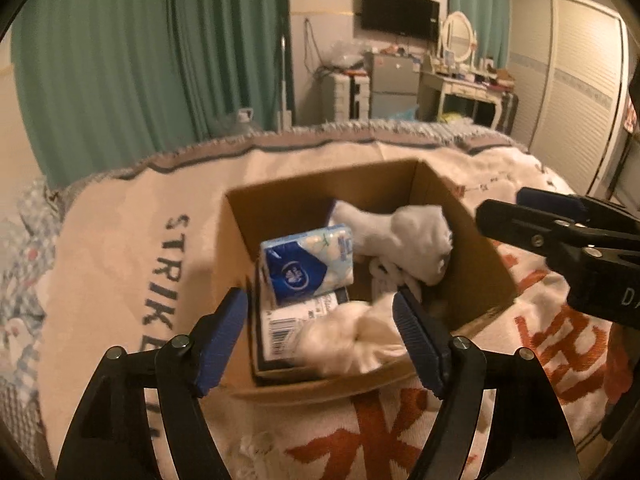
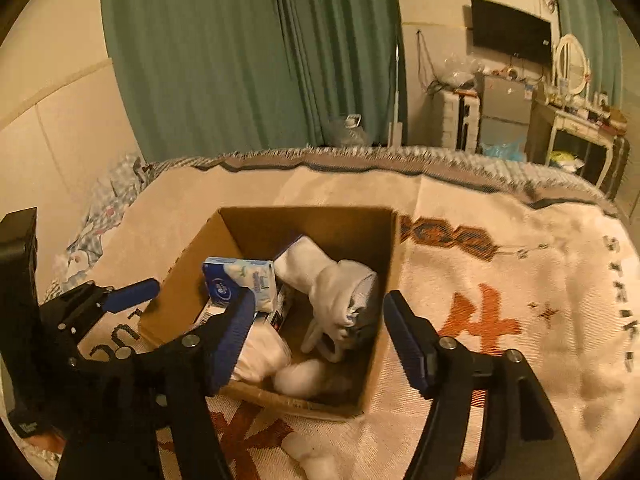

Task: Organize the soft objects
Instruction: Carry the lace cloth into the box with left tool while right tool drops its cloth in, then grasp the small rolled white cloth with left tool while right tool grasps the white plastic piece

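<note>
An open cardboard box (image 1: 476, 276) (image 2: 384, 356) sits on the bed blanket. Inside lie a blue tissue pack (image 1: 308, 264) (image 2: 240, 280), white gloves or socks (image 1: 412, 236) (image 2: 340, 296), a white cloth bundle (image 1: 352, 340) (image 2: 260, 352) and a flat barcoded package (image 1: 280, 328). My left gripper (image 1: 320, 312) is open and empty, hovering over the box's near edge above the white bundle. My right gripper (image 2: 320, 316) is open and empty over the box; it also shows in the left wrist view (image 1: 560, 232). A small white soft item (image 2: 316, 460) lies on the blanket in front of the box.
The box rests on a cream blanket (image 1: 120, 248) (image 2: 520, 280) with orange characters and dark lettering. Green curtains (image 2: 240, 60), a wall TV (image 1: 400, 12), a dresser with mirror (image 1: 460, 76) and a wardrobe (image 1: 576, 92) stand beyond the bed.
</note>
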`<state>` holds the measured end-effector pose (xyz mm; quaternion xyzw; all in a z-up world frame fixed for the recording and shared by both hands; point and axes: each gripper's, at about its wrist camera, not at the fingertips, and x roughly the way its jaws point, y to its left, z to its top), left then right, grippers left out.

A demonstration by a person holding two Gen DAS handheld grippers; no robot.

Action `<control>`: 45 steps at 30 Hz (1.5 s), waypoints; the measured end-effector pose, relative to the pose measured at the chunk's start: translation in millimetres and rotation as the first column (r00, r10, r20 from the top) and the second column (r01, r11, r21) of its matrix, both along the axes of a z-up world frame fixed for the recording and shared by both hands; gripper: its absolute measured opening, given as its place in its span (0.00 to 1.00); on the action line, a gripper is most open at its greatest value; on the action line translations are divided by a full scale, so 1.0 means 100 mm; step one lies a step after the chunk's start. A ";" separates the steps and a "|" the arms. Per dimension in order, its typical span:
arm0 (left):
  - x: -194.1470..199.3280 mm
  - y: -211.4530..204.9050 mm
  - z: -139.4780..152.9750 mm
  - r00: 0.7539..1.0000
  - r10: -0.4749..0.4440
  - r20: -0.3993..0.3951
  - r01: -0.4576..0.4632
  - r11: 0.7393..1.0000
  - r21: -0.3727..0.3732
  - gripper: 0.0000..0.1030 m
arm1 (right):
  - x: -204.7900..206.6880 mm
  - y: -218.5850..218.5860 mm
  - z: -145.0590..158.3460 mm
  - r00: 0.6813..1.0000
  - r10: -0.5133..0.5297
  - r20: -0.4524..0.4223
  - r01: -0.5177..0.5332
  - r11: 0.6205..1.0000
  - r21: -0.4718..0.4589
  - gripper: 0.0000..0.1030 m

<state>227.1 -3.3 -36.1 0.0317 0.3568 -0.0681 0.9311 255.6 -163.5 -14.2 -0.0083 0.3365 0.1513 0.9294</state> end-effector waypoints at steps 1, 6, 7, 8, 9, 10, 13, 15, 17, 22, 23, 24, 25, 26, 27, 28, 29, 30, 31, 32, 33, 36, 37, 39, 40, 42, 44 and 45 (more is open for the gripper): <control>-0.08 0.02 0.10 1.000 0.003 0.021 -0.003 1.000 0.003 0.74 | -0.06 -0.01 0.07 1.000 -0.002 0.012 0.002 1.000 -0.002 0.68; -0.57 0.12 0.66 0.989 0.021 0.148 -0.022 1.000 0.004 0.76 | -0.55 -0.10 0.62 0.994 -0.029 0.103 0.032 0.999 -0.024 0.69; -0.65 0.14 0.75 0.985 0.023 0.169 -0.025 1.000 0.007 0.80 | -0.62 -0.10 0.70 0.993 -0.034 0.116 0.038 0.999 -0.031 0.69; -0.77 0.17 0.86 0.979 0.030 0.201 -0.032 0.999 0.010 0.87 | -0.73 -0.10 0.81 0.990 -0.038 0.135 0.044 0.998 -0.039 0.73; -0.87 0.20 0.97 0.972 0.035 0.232 -0.039 0.999 0.012 0.88 | -0.81 -0.10 0.88 0.988 -0.039 0.148 0.046 0.998 -0.045 0.77; -0.93 0.21 1.03 0.968 0.037 0.249 -0.042 0.999 0.014 0.88 | -0.92 -0.09 0.98 0.985 -0.041 0.165 0.051 0.997 -0.058 0.79; -1.12 0.29 1.18 0.959 0.055 0.277 -0.062 0.998 0.020 0.89 | -1.15 -0.09 1.13 0.979 -0.055 0.197 0.071 0.994 -0.079 0.89; -1.19 0.33 1.19 0.957 0.064 0.282 -0.074 0.997 0.023 0.89 | -1.27 -0.09 1.18 0.975 -0.057 0.214 0.074 0.995 -0.072 0.99; -1.23 0.37 1.14 0.960 0.080 0.269 -0.089 0.996 0.023 0.89 | -1.34 -0.08 1.17 0.974 -0.058 0.219 0.076 0.994 -0.076 1.00; -1.15 0.45 0.80 0.975 0.114 0.192 -0.117 0.993 0.004 0.89 | -1.32 -0.05 0.89 0.983 -0.057 0.176 0.076 0.992 -0.102 1.00; -1.11 0.46 0.70 0.977 0.121 0.174 -0.124 0.992 0.005 0.89 | -1.28 -0.06 0.81 0.985 -0.056 0.161 0.074 0.992 -0.105 1.00; -1.10 0.45 0.61 0.979 0.128 0.161 -0.131 0.991 0.008 0.89 | -1.24 -0.05 0.70 0.988 -0.055 0.143 0.071 0.991 -0.110 1.00; -1.06 0.44 0.50 0.981 0.130 0.142 -0.133 0.991 0.015 0.89 | -1.20 -0.04 0.57 0.991 -0.055 0.124 0.070 0.990 -0.118 1.00; -1.05 0.42 0.40 0.984 0.127 0.127 -0.130 0.991 0.020 0.89 | -1.15 -0.03 0.45 0.993 -0.056 0.108 0.070 0.989 -0.128 1.00; -1.00 0.41 0.27 0.986 0.124 0.107 -0.127 0.992 0.023 0.89 | -1.09 -0.02 0.32 0.994 -0.057 0.089 0.069 0.988 -0.139 1.00; -0.99 0.40 0.19 0.988 0.124 0.093 -0.127 0.992 0.026 0.89 | -1.04 -0.01 0.18 0.996 -0.056 0.068 0.066 0.986 -0.151 1.00; -0.95 0.39 0.09 0.990 0.123 0.076 -0.125 0.992 0.027 0.89 | -0.97 0.01 0.04 0.997 -0.056 0.043 0.062 0.985 -0.161 1.00; -0.89 0.38 -0.03 0.991 0.125 0.051 -0.126 0.992 0.028 0.89 | -0.93 0.01 -0.07 0.998 -0.055 0.025 0.058 0.984 -0.166 1.00; -0.86 0.38 -0.11 0.991 0.131 0.037 -0.132 0.991 0.030 0.89 | -0.88 0.02 -0.21 0.999 -0.053 0.001 0.052 0.984 -0.170 1.00; -0.81 0.38 -0.21 0.990 0.140 0.018 -0.141 0.990 0.031 0.89 | -0.82 0.03 -0.35 0.998 -0.051 -0.025 0.046 0.984 -0.172 1.00; -0.77 0.38 -0.29 0.989 0.146 0.002 -0.146 0.989 0.031 0.89 | -0.76 0.04 -0.47 0.997 -0.051 -0.050 0.041 0.984 -0.174 1.00; -0.67 0.39 -0.52 0.987 0.158 -0.041 -0.157 0.987 0.033 0.89 | -0.64 0.05 -0.76 0.993 -0.058 -0.103 0.038 0.981 -0.189 0.99; -0.64 0.40 -0.57 0.985 0.162 -0.053 -0.161 0.986 0.033 0.89 | -0.61 0.05 -0.83 0.991 -0.057 -0.117 0.034 0.981 -0.190 0.99; -0.59 0.41 -0.70 0.982 0.167 -0.088 -0.165 0.986 0.037 0.89 | -0.55 0.06 -0.97 0.987 -0.050 -0.150 0.022 0.982 -0.188 0.94; -0.56 0.41 -0.78 0.980 0.169 -0.109 -0.165 0.985 0.048 0.89 | -0.52 0.07 -1.04 0.985 -0.048 -0.165 0.016 0.982 -0.189 0.92; -0.55 0.42 -0.88 0.974 0.182 -0.131 -0.175 0.982 0.066 0.87 | -0.49 0.08 -1.15 0.981 -0.045 -0.191 0.007 0.981 -0.194 0.88; -0.55 0.45 -0.97 0.974 0.169 -0.154 -0.163 0.985 0.052 0.87 | -0.49 0.09 -1.25 0.977 -0.041 -0.209 0.000 0.981 -0.194 0.84; -0.56 0.46 -1.02 0.972 0.161 -0.170 -0.156 0.987 0.042 0.87 | -0.49 0.09 -1.30 0.975 -0.038 -0.219 -0.005 0.981 -0.194 0.80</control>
